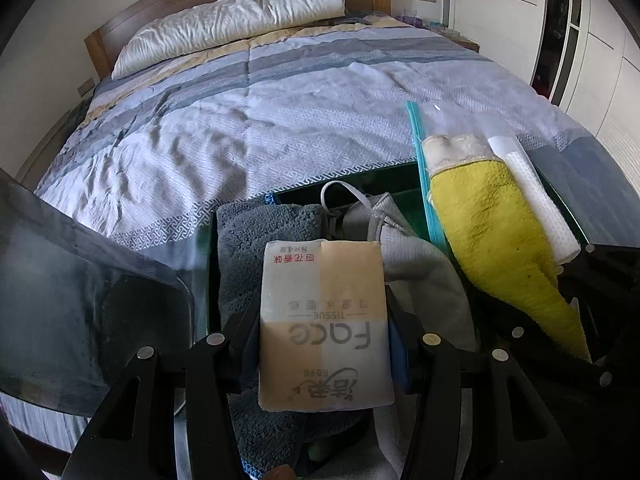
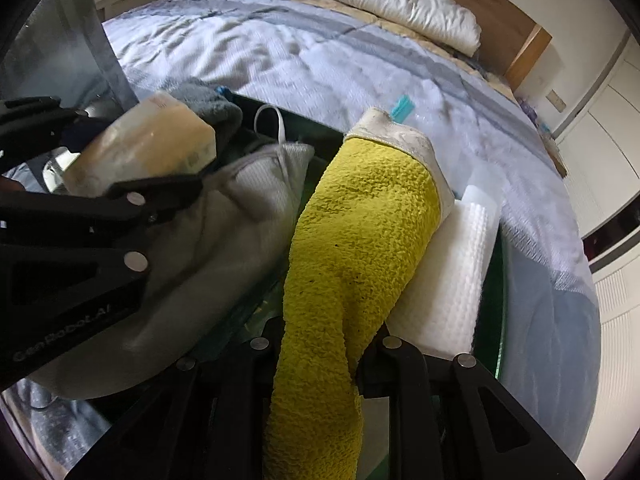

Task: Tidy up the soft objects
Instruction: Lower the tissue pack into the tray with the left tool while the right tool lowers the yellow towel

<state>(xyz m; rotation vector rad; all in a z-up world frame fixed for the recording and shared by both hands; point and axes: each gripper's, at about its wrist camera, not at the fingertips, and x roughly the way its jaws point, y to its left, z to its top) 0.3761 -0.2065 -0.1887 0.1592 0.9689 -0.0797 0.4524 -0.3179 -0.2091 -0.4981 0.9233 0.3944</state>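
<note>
My left gripper (image 1: pixel 324 332) is shut on a cream and white tissue pack (image 1: pixel 324 320) printed "Face", held just above a dark green bin (image 1: pixel 344 176). Inside the bin lie a blue-grey towel (image 1: pixel 256 232) and a grey cloth (image 1: pixel 416 264). My right gripper (image 2: pixel 320 352) is shut on a yellow terry cloth (image 2: pixel 360 232) with a white cuff, which hangs over the bin's right side. Under it rests a white textured roll (image 2: pixel 452 280). In the right wrist view the left gripper (image 2: pixel 120 152) and tissue pack (image 2: pixel 160 136) appear at the left.
The bin sits at the foot of a bed (image 1: pixel 300 100) with a blue-grey patterned cover and a white pillow (image 1: pixel 232 20) by the wooden headboard. A dark translucent panel (image 1: pixel 80 300) stands at the left. A clear bag with a teal edge (image 1: pixel 416 136) lies by the bin. White wardrobes (image 1: pixel 600 60) line the right.
</note>
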